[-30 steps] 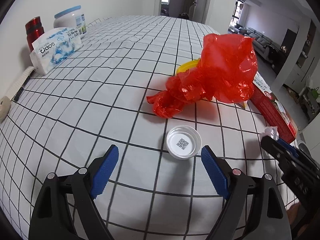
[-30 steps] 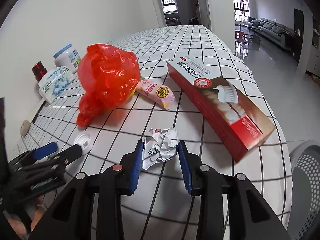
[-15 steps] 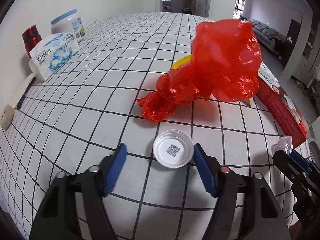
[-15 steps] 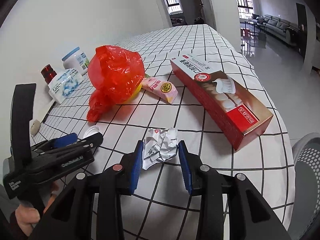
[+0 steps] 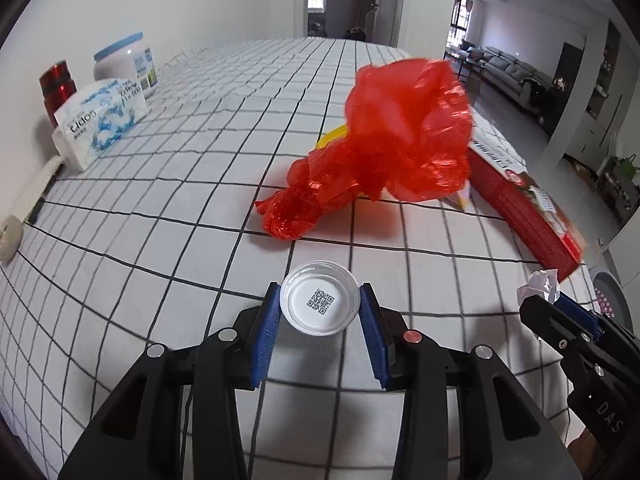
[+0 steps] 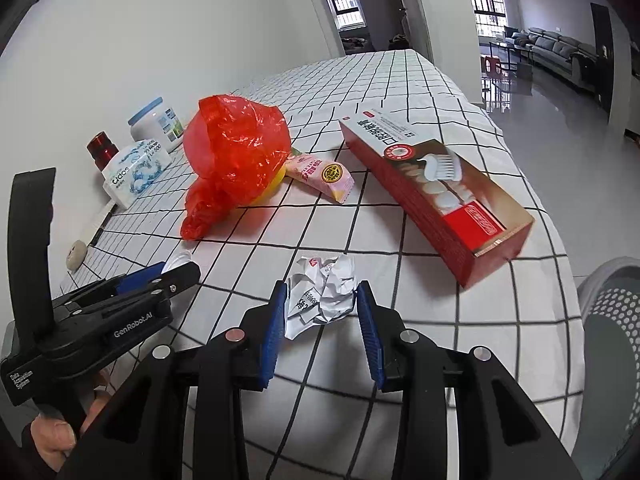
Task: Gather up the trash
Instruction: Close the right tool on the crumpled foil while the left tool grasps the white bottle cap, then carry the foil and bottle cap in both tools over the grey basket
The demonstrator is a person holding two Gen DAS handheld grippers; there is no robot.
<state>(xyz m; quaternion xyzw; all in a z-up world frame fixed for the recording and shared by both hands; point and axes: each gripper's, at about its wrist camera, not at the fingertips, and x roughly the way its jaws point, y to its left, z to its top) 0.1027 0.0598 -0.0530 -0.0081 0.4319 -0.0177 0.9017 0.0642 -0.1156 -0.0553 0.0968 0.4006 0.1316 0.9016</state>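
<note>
My left gripper point(image 5: 319, 302) is shut on a white plastic lid point(image 5: 319, 303) with a QR code, its blue pads point(image 5: 267, 330) against both sides. My right gripper point(image 6: 321, 300) is shut on a crumpled white paper ball point(image 6: 322, 294), held just above the checked tablecloth; the ball also shows in the left wrist view point(image 5: 538, 285). A red plastic bag point(image 6: 236, 156) lies beyond, over something yellow. A pink snack packet point(image 6: 320, 174) and a long red toothpaste box point(image 6: 436, 188) lie to its right.
A tissue pack point(image 5: 100, 122), a white jar point(image 5: 126, 62) and a red flask point(image 5: 58, 88) stand by the wall at the left. A grey perforated bin point(image 6: 612, 312) stands beside the table's right edge. The left gripper body point(image 6: 100, 312) shows at the right view's lower left.
My left gripper has moved forward and closed from wide open onto the white lid. My right gripper has stayed shut on the paper ball and lifted slightly.
</note>
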